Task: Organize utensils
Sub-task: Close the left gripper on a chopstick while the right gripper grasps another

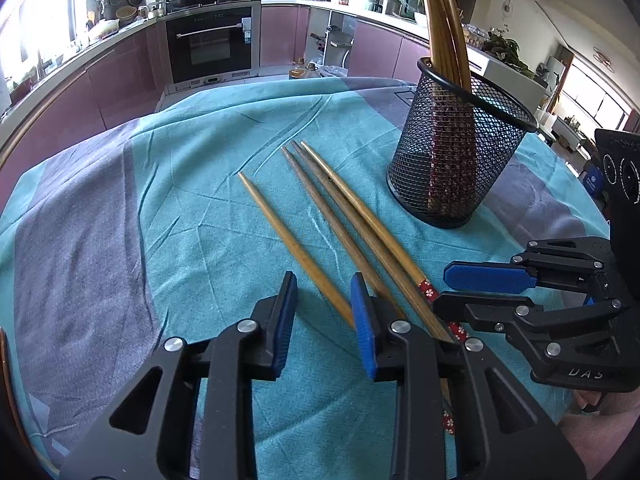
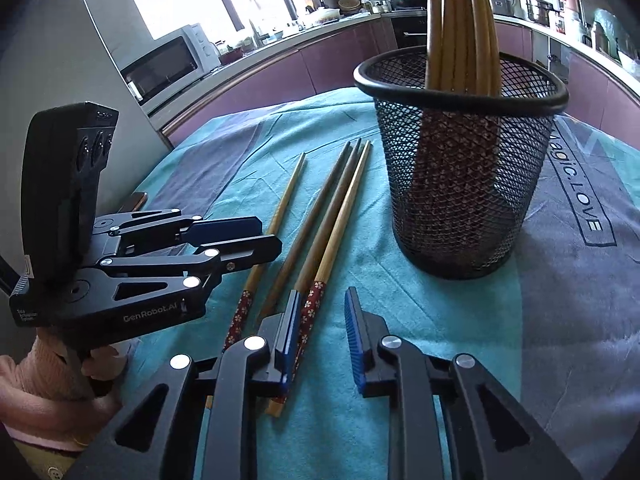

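Observation:
A black mesh cup (image 1: 452,152) (image 2: 460,184) stands upright on the cloth with several bamboo chopsticks (image 1: 440,20) in it. One lone chopstick (image 1: 280,228) (image 2: 286,200) and a bunch of three chopsticks (image 1: 344,216) (image 2: 332,208) lie flat in front of the cup. My left gripper (image 1: 324,320) (image 2: 272,236) is open low over the lone chopstick, whose end lies near its right pad. My right gripper (image 2: 322,332) (image 1: 442,290) is open at the bunch's red-wrapped ends, with the rightmost stick beside its left pad.
A teal and grey cloth (image 1: 180,200) covers the round table, which drops off at the left and far sides. A hand in a pink sleeve (image 2: 40,380) holds the left gripper. Kitchen counters, an oven (image 1: 210,44) and a microwave (image 2: 164,64) stand beyond.

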{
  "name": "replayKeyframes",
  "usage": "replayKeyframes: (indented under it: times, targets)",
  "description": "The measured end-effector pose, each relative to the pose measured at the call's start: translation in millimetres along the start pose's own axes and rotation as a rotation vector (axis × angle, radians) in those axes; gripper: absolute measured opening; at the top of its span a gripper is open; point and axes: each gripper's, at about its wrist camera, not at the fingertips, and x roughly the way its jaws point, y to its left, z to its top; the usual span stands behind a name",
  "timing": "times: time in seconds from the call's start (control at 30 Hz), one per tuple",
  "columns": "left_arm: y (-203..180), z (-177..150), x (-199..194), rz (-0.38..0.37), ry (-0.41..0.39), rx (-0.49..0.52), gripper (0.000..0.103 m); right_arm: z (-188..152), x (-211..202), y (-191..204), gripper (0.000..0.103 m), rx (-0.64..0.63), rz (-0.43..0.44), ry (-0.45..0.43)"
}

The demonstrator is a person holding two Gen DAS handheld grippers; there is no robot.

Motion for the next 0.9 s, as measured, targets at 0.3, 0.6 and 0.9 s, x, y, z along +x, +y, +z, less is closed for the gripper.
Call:
replayKeyframes:
  times: [0.3, 0.6, 0.9]
  targets:
    - [3.4, 6.1, 3.3, 0.001, 0.017, -0.003, 0.025, 4.8, 5.0, 7.3, 0.017, -0.030, -0.087, 0.000]
    - [6.3, 17.2, 11.8, 0.011, 0.028, -0.026, 0.021, 19.6, 19.9, 12.5, 0.022, -0.040, -0.140, -0.021]
    - [12.4, 16.3, 9.9, -0.004, 0.033, -0.119, 0.008, 18.2, 10.2, -8.2, 0.006, 0.086, -0.084, -0.064]
